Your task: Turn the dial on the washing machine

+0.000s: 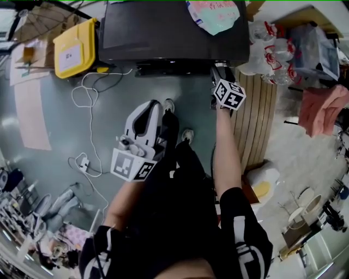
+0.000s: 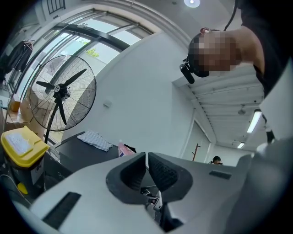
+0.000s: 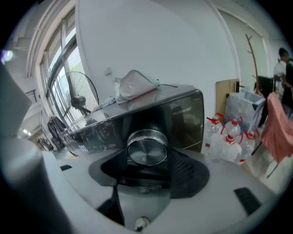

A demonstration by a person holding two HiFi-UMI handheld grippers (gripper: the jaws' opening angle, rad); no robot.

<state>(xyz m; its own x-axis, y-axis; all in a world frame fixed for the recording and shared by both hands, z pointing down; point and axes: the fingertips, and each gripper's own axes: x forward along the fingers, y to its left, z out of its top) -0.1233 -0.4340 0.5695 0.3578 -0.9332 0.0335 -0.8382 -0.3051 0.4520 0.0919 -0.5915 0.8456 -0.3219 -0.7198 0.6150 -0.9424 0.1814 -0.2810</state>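
The washing machine (image 1: 169,30) is a dark box at the top of the head view. Its round metal dial (image 3: 147,147) juts from the glossy front panel (image 3: 183,119). My right gripper (image 3: 147,154) is up against that panel, with the dial between its black pads (image 3: 185,167). The jaws stand wide and I see no pad pressing on the dial. In the head view the right gripper (image 1: 221,73) reaches the machine's front right corner. My left gripper (image 1: 144,117) hangs back over the floor, and in its own view it (image 2: 146,157) is shut on nothing.
A yellow bin (image 1: 76,46) stands left of the machine, with a white cable (image 1: 87,109) trailing across the floor. Water bottles (image 1: 272,54), a pink cloth (image 1: 324,109) and a wooden board (image 1: 256,120) crowd the right. A pouch (image 1: 215,13) lies on the machine. A standing fan (image 2: 59,91) is nearby.
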